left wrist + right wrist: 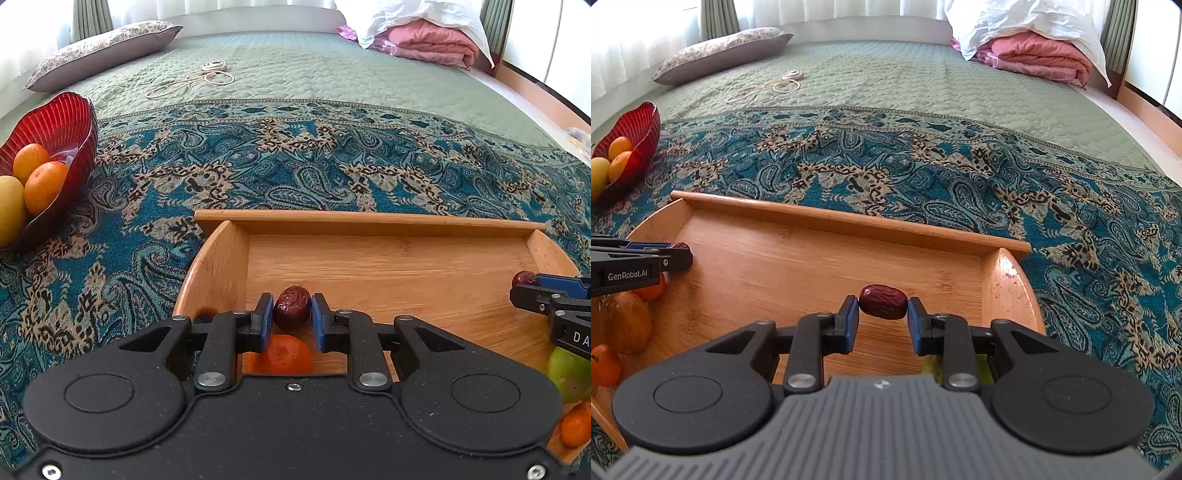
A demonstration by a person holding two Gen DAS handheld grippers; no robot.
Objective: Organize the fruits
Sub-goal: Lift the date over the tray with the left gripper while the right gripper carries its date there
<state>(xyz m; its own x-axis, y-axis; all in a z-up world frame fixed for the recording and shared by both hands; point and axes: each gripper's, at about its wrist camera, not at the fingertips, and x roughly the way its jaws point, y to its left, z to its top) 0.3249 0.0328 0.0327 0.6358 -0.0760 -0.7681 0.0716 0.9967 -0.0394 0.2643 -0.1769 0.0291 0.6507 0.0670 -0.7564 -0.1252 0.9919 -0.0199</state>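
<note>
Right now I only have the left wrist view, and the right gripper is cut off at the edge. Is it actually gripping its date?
Observer: Yes. The right gripper has the right date lengthwise between its pads, and both ends are touching.
Operator: My left gripper blocks my view downward past the left date. What fruit lies beneath it?
Observer: From the right wrist view, a yellow-brown fruit lies in the tray directly under the left gripper. Your own view only shows the left date and some orange below it.
</note>
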